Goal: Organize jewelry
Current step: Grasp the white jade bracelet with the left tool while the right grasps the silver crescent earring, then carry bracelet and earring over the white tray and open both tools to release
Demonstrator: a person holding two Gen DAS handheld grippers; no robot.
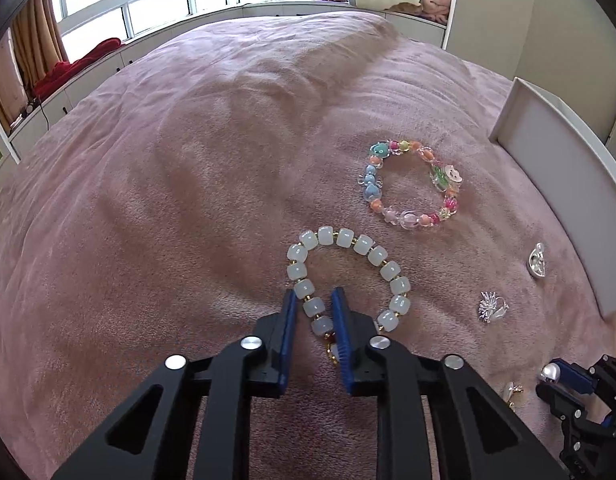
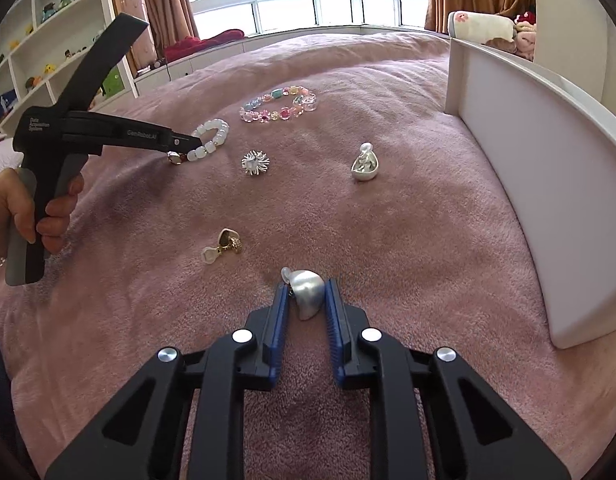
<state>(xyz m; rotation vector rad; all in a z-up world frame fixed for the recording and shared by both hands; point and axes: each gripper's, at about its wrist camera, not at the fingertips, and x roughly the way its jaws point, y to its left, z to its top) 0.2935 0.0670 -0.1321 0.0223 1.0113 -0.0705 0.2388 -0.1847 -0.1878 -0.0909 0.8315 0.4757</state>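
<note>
While the bed's pink blanket (image 1: pixel 167 208) is carrying all the jewelry, the left gripper (image 1: pixel 315 312) is sitting low over the near side of the white bead bracelet (image 1: pixel 348 276), its blue fingers (image 1: pixel 288 320) straddling a few of the pale beads. The jaws are narrowed around that strand, and whether the pads are actually pressing the beads cannot be told from either view (the right wrist view shows only the tip lying against the bracelet's near end). The bracelet is lying flat on the blanket, with a small red and gold charm (image 1: pixel 331 347) at the end nearest the camera.

Beyond it, and apart from it, the multicolored bead bracelet (image 1: pixel 412 184) is lying as an open ring, near the white box (image 1: pixel 548 184) that is standing along the right side of the bed.

The right gripper (image 2: pixel 308 292) is holding its fingers narrowly spaced on either side of a silver shell-shaped earring (image 2: pixel 308 294), which is resting on the blanket between the blue pads; contact looks close but is not certain. Farther out, a spiky silver earring (image 2: pixel 255 163), a second silver shell earring (image 2: pixel 364 166) and a gold and white earring (image 2: pixel 225 245) are lying well apart from one another. The left hand (image 2: pixel 15 216) is gripping the handle of its tool.
</note>
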